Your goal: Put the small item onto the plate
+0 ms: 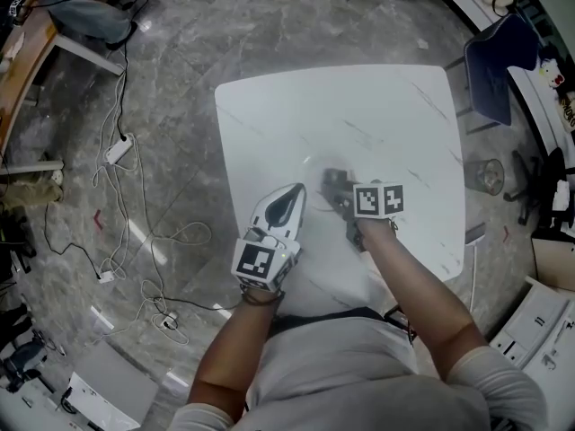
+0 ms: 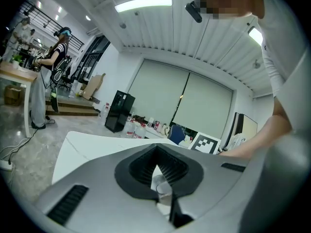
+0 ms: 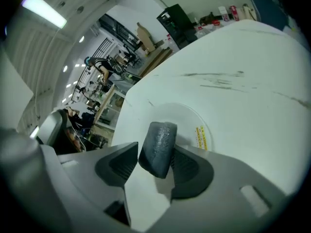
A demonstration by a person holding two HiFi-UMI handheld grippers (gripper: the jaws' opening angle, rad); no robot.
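Head view: a white surface with both tools over its middle. Right gripper view: a clear plate lies just past the jaws, toward 1 o'clock. The right tool stands released. Its jaws are parted, with the dark oblong item loose between them, long axis near 12 o'clock, seemingly over the plate's near edge. The left tool, at the plate's 8 o'clock, is clenched and empty.
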